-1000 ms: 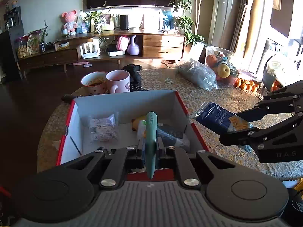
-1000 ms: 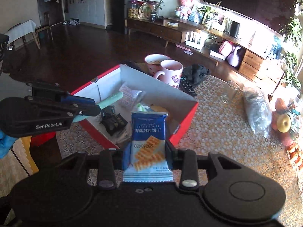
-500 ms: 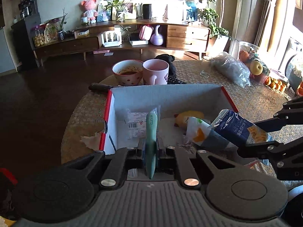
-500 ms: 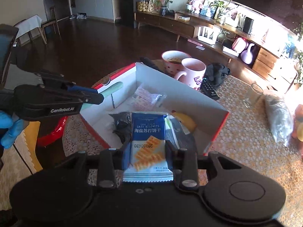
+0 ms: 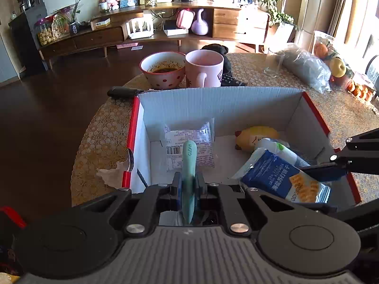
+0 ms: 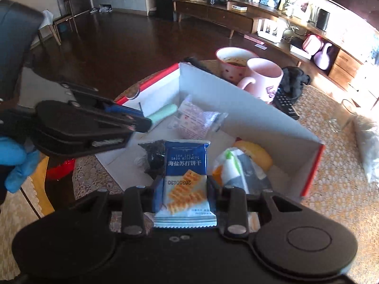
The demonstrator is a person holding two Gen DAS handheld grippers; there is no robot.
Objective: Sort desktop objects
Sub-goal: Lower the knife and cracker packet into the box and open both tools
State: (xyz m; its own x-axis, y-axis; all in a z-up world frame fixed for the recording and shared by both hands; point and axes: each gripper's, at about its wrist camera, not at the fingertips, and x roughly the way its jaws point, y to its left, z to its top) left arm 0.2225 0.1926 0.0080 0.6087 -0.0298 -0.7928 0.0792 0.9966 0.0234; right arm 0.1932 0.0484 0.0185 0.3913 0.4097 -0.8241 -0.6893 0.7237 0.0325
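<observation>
A red-edged cardboard box (image 5: pixel 220 101) (image 6: pixel 236 99) sits open on the round table. My left gripper (image 5: pixel 189 184) is shut on a mint-green pen-like stick (image 5: pixel 189 163) (image 6: pixel 163 113), held over the box's near left part. My right gripper (image 6: pixel 184 184) is shut on a blue soda-cracker packet (image 6: pixel 184 172) (image 5: pixel 281 177), held over the box's right side. Inside the box lie a clear white snack packet (image 5: pixel 189 146) (image 6: pixel 196 118), a yellow toy (image 5: pixel 255 135) (image 6: pixel 255 153), a white-and-green pouch (image 6: pixel 239 168) and a dark packet (image 6: pixel 154 156).
Behind the box stand a dotted bowl (image 5: pixel 163 68), a pink mug (image 5: pixel 203 68), a remote (image 6: pixel 284 104), a glass (image 5: pixel 273 64) and a clear bag (image 5: pixel 305 68). A crumpled tissue (image 5: pixel 111 175) lies left of the box. A blue-gloved hand (image 6: pixel 16 165) holds the left gripper.
Both grippers have moved forward and down over the box with their loads. The box now fills more of both views; the pen and the cracker packet hang inside its rim.
</observation>
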